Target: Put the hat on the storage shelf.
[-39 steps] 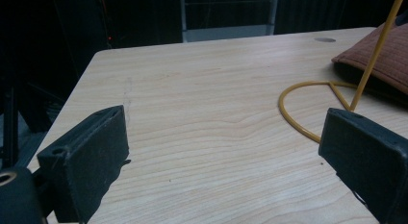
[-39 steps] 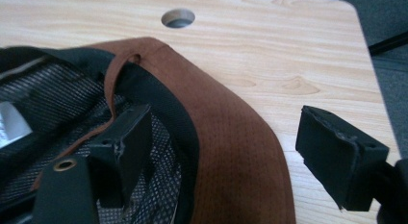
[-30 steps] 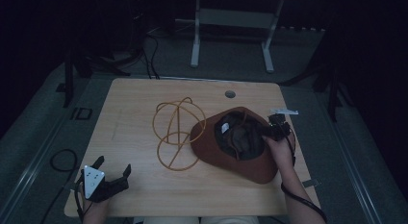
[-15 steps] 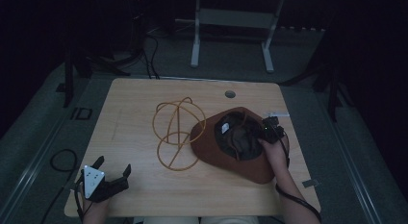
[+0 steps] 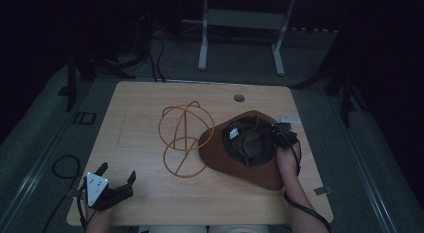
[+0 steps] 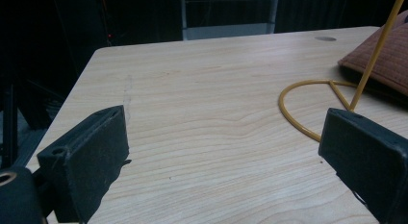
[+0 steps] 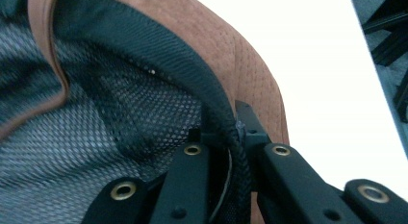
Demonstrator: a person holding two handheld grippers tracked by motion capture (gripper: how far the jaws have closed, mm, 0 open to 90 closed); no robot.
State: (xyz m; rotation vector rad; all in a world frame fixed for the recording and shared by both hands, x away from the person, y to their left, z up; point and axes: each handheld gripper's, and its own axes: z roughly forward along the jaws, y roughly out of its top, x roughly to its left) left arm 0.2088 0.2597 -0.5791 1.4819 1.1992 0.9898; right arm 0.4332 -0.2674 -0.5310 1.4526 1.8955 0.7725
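A brown hat (image 5: 220, 160) lies upside down on the right half of the wooden table (image 5: 140, 113), its dark mesh lining facing up. My right gripper (image 5: 281, 136) sits at the hat's right rim. Its jaws have just been closing, and in the right gripper view they (image 7: 235, 147) are shut on the black inner band (image 7: 192, 75) and the brown edge (image 7: 240, 56) of the hat. A yellow wire stand (image 5: 185, 138) rests left of the hat, touching its brim. My left gripper (image 5: 117, 171) lies at the front left, open, with bare table between its jaws (image 6: 223, 137). Beyond them lie the wire stand's base ring (image 6: 298, 89) and the hat's brim (image 6: 385, 56).
A round cable hole (image 5: 239, 98) is near the table's far edge. A pale strip (image 5: 287, 119) lies just beyond the hat, and a small piece of tape (image 5: 324, 191) sits at the front right. A white metal frame (image 5: 202, 38) and cables stand on the dark floor behind.
The right gripper has shifted slightly inward over the hat's right rim and closed on its edge. The left gripper, the hat and the wire stand have stayed put.
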